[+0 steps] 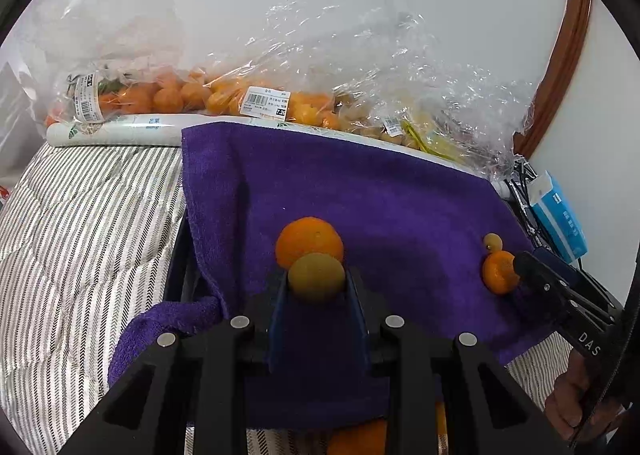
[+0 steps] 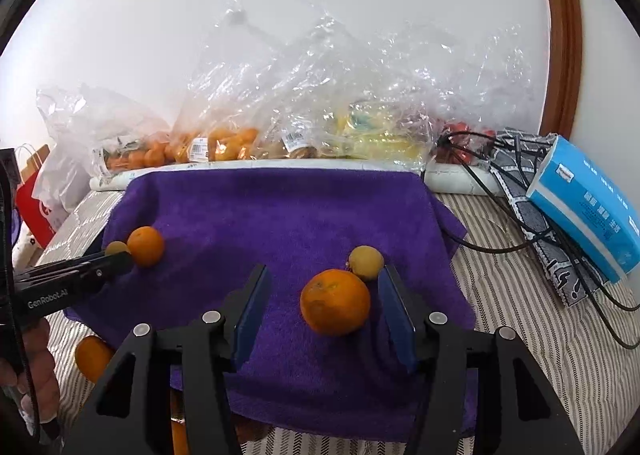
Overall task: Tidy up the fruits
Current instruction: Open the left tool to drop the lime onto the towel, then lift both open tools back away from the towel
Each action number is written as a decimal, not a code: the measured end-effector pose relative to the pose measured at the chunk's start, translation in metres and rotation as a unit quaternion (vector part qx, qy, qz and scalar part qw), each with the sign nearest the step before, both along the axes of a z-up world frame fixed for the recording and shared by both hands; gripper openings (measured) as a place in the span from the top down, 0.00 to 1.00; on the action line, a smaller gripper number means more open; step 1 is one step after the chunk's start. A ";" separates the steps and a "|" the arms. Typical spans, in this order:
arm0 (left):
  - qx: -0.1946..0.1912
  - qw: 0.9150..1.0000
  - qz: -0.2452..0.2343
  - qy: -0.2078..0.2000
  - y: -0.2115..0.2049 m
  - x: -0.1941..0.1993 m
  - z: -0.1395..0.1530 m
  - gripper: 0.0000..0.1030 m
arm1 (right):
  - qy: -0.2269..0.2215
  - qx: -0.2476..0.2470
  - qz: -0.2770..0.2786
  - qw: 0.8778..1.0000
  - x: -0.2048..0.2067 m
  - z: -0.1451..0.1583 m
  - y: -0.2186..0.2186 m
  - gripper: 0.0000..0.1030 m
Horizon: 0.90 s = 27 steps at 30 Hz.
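On a purple towel (image 2: 288,215) spread over a striped bed (image 2: 520,295), four loose fruits in two pairs.

Left pair: orange (image 1: 309,241) with a small yellow-green fruit (image 1: 316,282) against its near side. Right pair: a second orange (image 2: 335,302) with a second small fruit (image 2: 366,262) touching it behind.

Left gripper (image 1: 316,287): closed on the first small fruit, a pad on each flank; the fruit appears to touch the orange behind it.

Right gripper (image 2: 322,307): jaws apart, holding nothing. The second orange lies between the fingers, nearer the right one, with a clear gap to both. The second small fruit sits just beside the right fingertip; contact cannot be told.

Stock: bagged fruit (image 2: 224,143) along the wall behind the towel, well apart. A tissue pack (image 2: 588,203) lies at the right.

Step in hand, as judged: setting small fruits beside oranges, pair by pair. To do it well, the left gripper should part gently so the round fruit settles in the pile of the towel and does not roll. The right gripper should draw straight back, since a sideways sweep could knock its pair apart.
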<state>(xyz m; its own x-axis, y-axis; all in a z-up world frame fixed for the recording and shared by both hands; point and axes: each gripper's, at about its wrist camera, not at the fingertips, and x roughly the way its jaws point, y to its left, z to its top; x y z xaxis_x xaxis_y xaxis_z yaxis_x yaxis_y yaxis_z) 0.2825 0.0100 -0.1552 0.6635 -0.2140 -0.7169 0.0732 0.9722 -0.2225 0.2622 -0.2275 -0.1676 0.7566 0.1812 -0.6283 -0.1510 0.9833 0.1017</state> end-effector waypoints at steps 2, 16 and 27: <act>0.005 1.000 0.005 0.000 0.000 0.000 0.002 0.73 | -0.007 0.002 -0.002 1.000 -0.003 0.004 0.000 0.46; -0.002 0.999 0.010 -0.033 0.002 -0.011 0.023 0.55 | -0.028 0.037 0.017 0.999 -0.018 0.029 -0.003 0.46; -0.010 0.999 0.011 -0.049 0.003 -0.016 0.035 0.55 | 0.015 0.067 0.010 0.998 -0.049 0.037 -0.001 0.46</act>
